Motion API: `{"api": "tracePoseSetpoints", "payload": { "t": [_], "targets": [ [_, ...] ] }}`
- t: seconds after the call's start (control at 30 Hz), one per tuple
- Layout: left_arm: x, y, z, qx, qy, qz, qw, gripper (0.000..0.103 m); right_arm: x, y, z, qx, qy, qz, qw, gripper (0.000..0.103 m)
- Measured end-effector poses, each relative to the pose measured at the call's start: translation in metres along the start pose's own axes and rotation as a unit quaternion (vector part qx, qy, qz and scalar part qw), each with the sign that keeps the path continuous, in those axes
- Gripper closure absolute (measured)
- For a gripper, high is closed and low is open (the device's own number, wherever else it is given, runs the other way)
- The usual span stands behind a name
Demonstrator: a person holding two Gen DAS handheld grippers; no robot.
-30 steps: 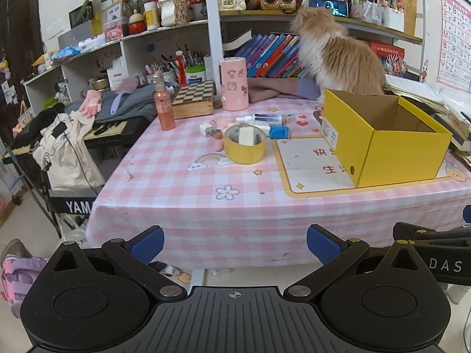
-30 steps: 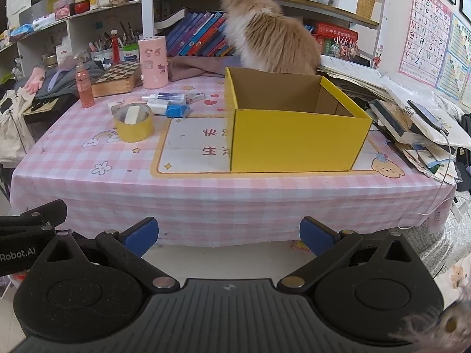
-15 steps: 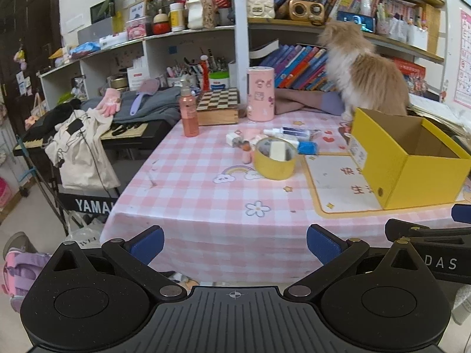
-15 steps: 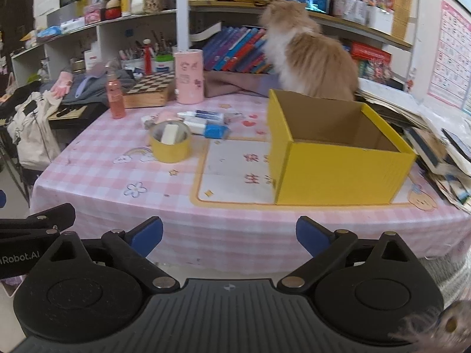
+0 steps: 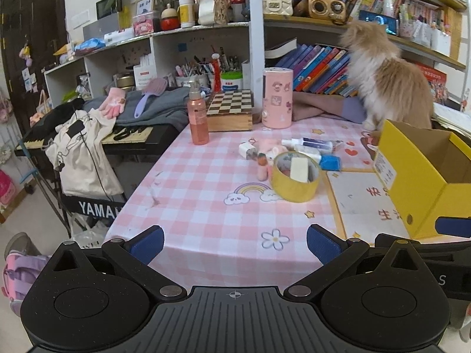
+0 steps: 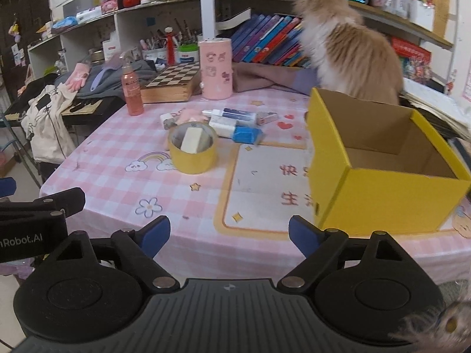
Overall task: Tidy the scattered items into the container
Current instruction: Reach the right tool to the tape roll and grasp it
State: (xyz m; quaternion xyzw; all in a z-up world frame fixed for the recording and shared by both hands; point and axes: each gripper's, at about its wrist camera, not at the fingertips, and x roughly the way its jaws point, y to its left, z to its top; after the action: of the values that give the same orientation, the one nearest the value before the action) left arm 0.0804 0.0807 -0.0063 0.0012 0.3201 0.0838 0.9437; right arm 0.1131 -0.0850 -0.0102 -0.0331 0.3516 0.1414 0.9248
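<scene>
An open yellow cardboard box [image 6: 382, 176] stands on the pink checked table [image 6: 117, 182], right of centre; it also shows in the left wrist view [image 5: 424, 182]. Left of it lies a yellow tape roll [image 6: 192, 148] with a white eraser inside, also in the left wrist view [image 5: 295, 176]. Behind it lie a white tube [image 6: 232, 113], a blue packet [image 6: 246, 135], a white plug [image 5: 246, 150] and a small pink figure [image 5: 262, 167]. My left gripper [image 5: 234, 240] and right gripper [image 6: 229, 235] are open and empty at the table's front edge.
A fluffy cat [image 6: 350, 50] sits behind the box. A pink spray bottle [image 6: 132, 88], a chessboard box [image 6: 172, 83] and a pink canister [image 6: 215, 69] stand at the back. A keyboard with clothes [image 5: 117, 123] is to the left. Shelves line the wall.
Both grippers have moved forward and closer to the table, shifting left. The table items look larger. Both stay open and empty.
</scene>
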Motion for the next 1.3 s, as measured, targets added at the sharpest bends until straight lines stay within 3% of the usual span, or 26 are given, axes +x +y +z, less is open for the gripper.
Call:
{"api": "tracePoseSetpoints", "payload": {
  "t": [0.4, 0.63, 1.0, 1.23, 1.3],
  "targets": [
    [0.05, 0.009, 0.03, -0.028, 0.03, 0.048, 0.998, 0.0, 0.077, 0.002, 0.054, -0.026, 0.023, 0.047, 0.998, 0.011],
    [0.077, 0.014, 0.042, -0.047, 0.053, 0.082, 0.9941, 0.0, 0.127, 0.009, 0.077, -0.045, 0.046, 0.079, 0.995, 0.005],
    [0.105, 0.023, 0.046, -0.073, 0.095, 0.136, 0.9834, 0.0, 0.189, 0.025, 0.094, -0.084, 0.075, 0.111, 0.987, 0.004],
    [0.117, 0.024, 0.045, -0.08, 0.118, 0.151, 0.9781, 0.0, 0.219, 0.033, 0.097, -0.119, 0.077, 0.11, 0.984, 0.004],
    [0.119, 0.024, 0.044, -0.081, 0.123, 0.153, 0.9772, 0.0, 0.225, 0.034, 0.098, -0.124, 0.08, 0.114, 0.983, 0.009]
  ]
}}
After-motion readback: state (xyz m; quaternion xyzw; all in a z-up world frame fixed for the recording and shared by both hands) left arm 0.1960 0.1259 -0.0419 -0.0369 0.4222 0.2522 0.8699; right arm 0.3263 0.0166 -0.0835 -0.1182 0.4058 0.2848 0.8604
